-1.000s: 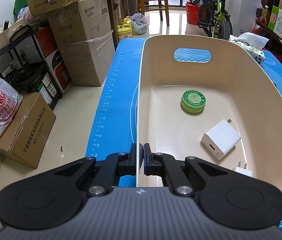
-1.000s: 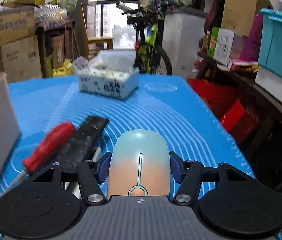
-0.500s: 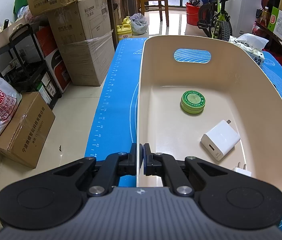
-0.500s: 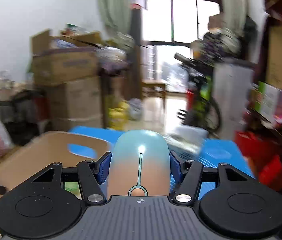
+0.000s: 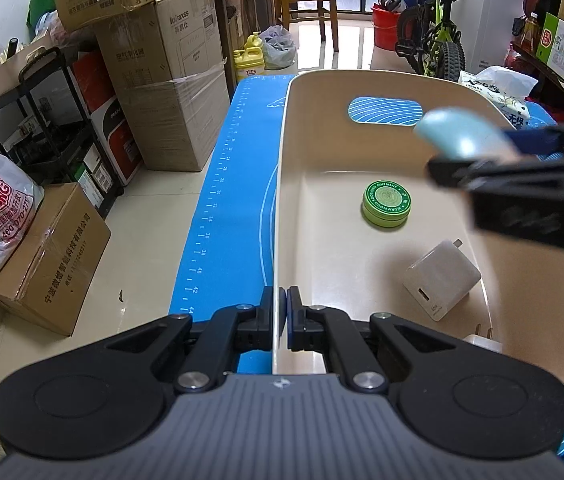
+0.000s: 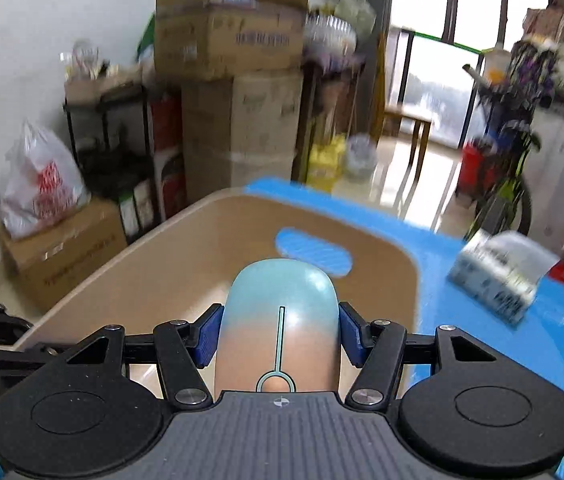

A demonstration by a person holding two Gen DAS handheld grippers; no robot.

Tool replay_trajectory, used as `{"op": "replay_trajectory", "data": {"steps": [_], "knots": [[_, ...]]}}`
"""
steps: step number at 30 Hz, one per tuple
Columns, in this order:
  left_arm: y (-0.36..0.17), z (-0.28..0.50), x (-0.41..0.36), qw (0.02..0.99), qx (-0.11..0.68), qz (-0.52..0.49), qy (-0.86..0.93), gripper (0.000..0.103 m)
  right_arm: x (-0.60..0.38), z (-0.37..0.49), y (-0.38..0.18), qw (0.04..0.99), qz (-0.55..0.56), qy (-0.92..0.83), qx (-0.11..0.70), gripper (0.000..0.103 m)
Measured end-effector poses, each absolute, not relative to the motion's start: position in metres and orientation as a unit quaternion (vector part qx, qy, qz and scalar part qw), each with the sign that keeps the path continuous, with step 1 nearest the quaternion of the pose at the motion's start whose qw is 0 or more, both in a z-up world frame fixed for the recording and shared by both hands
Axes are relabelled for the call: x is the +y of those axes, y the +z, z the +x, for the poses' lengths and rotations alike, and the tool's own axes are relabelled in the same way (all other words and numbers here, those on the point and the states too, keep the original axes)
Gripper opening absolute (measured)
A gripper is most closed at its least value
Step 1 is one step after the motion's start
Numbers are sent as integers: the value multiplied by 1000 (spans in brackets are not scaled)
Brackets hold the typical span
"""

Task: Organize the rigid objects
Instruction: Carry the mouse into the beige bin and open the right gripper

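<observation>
Two grippers share the work at this moment. Nearest in the left wrist view, the left gripper (image 5: 281,317) has its fingers pressed together on the near wall of the beige bin (image 5: 278,216), pinching the thin rim between the pads, which looks like a way of steadying the bin on the blue tabletop (image 5: 226,184). In the right wrist view the right gripper (image 6: 279,334) pinches the mouse (image 6: 278,320) by its two flanks, blue pads against both sides. A second ago the mouse was low over the blue mat beside a screwdriver and a remote; now it hangs above the open bin, and the left camera newly shows the right gripper coming in from the right over the far half of the bin. That means the carry is nearly done and, by my judgement, only lowering and letting go remain for this item. The long axis of the mouse runs along the fingers, its rounded pale-blue end pointing away from the right camera toward the bin's far wall and the oval handle cut-out (image 6: 314,250), its peach end nearest the gripper body. Farther in, on the bin floor, lie a white charger (image 5: 440,280) and beyond it a round green tin (image 5: 386,204), both apart from each other and below the mouse.
</observation>
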State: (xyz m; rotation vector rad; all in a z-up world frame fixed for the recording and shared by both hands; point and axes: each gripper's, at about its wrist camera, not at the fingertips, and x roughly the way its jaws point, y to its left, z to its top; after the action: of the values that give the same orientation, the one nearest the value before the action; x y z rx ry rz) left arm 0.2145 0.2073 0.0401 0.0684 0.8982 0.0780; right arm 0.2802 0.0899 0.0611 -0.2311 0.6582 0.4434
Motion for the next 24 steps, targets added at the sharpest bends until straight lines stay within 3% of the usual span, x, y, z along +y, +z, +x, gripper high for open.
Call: {"op": "replay_trajectory", "data": {"steps": [22, 24], "knots": [[39, 213, 206, 900, 432, 41, 42, 7, 137, 321, 8, 829, -153, 204, 497, 64], [40, 212, 206, 901, 431, 41, 41, 7, 136, 322, 6, 827, -151, 203, 502, 69]]}}
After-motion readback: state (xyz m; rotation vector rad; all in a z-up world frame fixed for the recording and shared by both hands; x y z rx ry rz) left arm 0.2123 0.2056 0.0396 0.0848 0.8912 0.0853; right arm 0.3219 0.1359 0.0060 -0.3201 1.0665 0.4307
